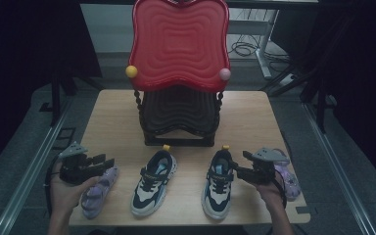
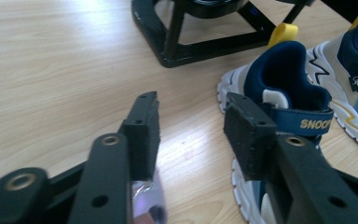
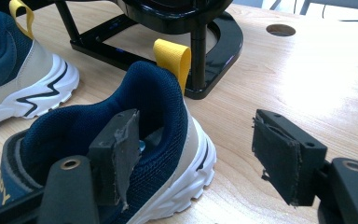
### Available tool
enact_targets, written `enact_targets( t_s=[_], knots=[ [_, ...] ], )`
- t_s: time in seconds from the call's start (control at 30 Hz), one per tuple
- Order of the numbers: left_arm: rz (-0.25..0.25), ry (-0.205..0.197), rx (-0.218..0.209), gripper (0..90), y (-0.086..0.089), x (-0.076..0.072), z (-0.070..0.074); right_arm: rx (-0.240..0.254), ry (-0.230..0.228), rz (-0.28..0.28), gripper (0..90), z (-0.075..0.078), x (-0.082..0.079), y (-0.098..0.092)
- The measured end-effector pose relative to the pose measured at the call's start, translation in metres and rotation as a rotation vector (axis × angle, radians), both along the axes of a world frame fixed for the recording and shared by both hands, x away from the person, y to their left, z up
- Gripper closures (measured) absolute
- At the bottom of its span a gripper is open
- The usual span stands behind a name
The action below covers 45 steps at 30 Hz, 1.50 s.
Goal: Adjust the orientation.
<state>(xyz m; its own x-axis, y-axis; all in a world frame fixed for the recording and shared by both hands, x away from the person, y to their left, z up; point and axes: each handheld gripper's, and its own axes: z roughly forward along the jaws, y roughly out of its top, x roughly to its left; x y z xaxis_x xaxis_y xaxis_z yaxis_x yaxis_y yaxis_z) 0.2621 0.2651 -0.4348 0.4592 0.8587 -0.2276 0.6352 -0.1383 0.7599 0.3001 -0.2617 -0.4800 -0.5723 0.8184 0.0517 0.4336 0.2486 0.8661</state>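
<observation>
Two navy-and-white sneakers with yellow heel loops stand on the wooden table, the left sneaker (image 1: 152, 183) and the right sneaker (image 1: 219, 185). A purple sandal (image 1: 98, 193) lies at the front left under my left gripper (image 1: 106, 160), which hangs open above it with nothing between its jaws. In the left gripper view that gripper (image 2: 191, 105) points past the left sneaker (image 2: 284, 79). My right gripper (image 1: 235, 170) is open at the right sneaker's collar. In the right gripper view (image 3: 196, 123) one jaw sits at the shoe's opening (image 3: 168, 107) and the other stands over bare table.
A small chair with a red wavy back (image 1: 178, 44) and a black base (image 1: 178, 122) stands mid-table behind the shoes. A second purple sandal (image 1: 286, 174) lies at the right edge beside my right hand. The table has a round hole (image 3: 280, 30).
</observation>
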Motion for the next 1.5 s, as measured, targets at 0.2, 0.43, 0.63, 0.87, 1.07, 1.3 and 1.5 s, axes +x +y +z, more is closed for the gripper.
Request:
enact_targets(
  t_s=[0.2, 0.43, 0.63, 0.87, 1.07, 1.3, 1.5],
  knots=[
    [-0.007, -0.018, 0.019, 48.4, -0.006, 0.002, 0.006, -0.008, 0.011, -0.017, 31.9, -0.001, -0.002, -0.005],
    [-0.025, -0.006, 0.011, 45.1, -0.008, 0.005, -0.002, -0.017, 0.023, -0.093, 32.4, 0.002, -0.015, -0.013],
    [-0.034, -0.002, 0.027, 44.1, -0.011, 0.005, -0.004, -0.017, 0.025, -0.125, 35.4, 0.005, -0.026, -0.031],
    [-0.014, 0.016, 0.052, 43.7, -0.011, 0.004, -0.01, -0.028, 0.033, -0.136, 49.8, 0.013, -0.039, -0.055],
    [-0.035, 0.013, 0.04, 43.3, -0.015, 0.001, -0.011, -0.052, 0.047, -0.111, 65.6, 0.022, -0.045, -0.076],
    [-0.039, 0.028, 0.047, 43.3, -0.017, 0.003, -0.016, -0.059, 0.048, -0.131, 81.8, 0.02, -0.047, -0.102],
    [-0.062, 0.005, 0.039, 43.3, -0.014, 0.001, -0.008, -0.05, 0.049, -0.169, 88.4, 0.021, -0.051, -0.125]
  ],
)
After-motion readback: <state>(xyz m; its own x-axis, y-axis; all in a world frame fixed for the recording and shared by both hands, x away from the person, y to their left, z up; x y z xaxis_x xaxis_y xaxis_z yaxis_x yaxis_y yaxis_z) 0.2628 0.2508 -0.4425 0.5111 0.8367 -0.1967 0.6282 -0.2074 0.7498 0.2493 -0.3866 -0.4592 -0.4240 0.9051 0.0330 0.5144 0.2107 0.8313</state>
